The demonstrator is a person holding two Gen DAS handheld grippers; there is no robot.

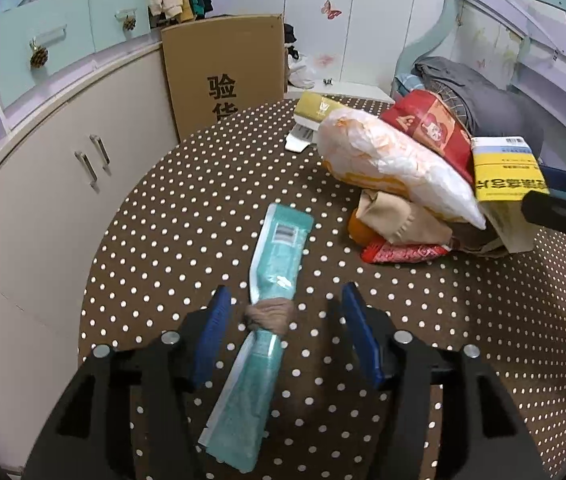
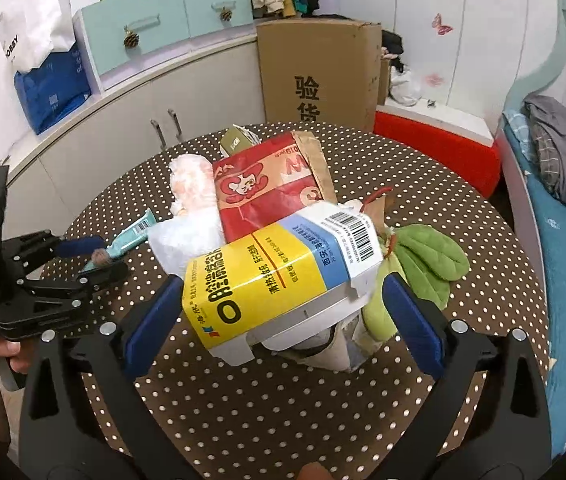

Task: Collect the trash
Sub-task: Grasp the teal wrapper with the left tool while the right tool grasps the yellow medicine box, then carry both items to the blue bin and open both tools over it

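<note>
A teal packet [image 1: 279,248] with a brown hair tie [image 1: 269,316] wound round it lies on the dotted table [image 1: 155,232]. My left gripper [image 1: 285,292] straddles the packet at the hair tie, with both blue pads clear of it. The right wrist view shows the packet [image 2: 133,236] and my left gripper [image 2: 111,258] at the left. My right gripper [image 2: 283,282] is shut on a yellow, blue and white carton [image 2: 279,276], tilted over the trash pile. The carton [image 1: 503,176] and the right gripper [image 1: 551,192] show at the right edge of the left wrist view.
The pile holds a white plastic bag [image 1: 395,160], a red paper bag [image 2: 267,192], a beige wrapper [image 1: 399,216] and a green plush leaf [image 2: 431,260]. A cardboard box [image 1: 223,76] and cabinets [image 1: 63,200] stand behind the table. A bed [image 2: 563,248] lies to the right.
</note>
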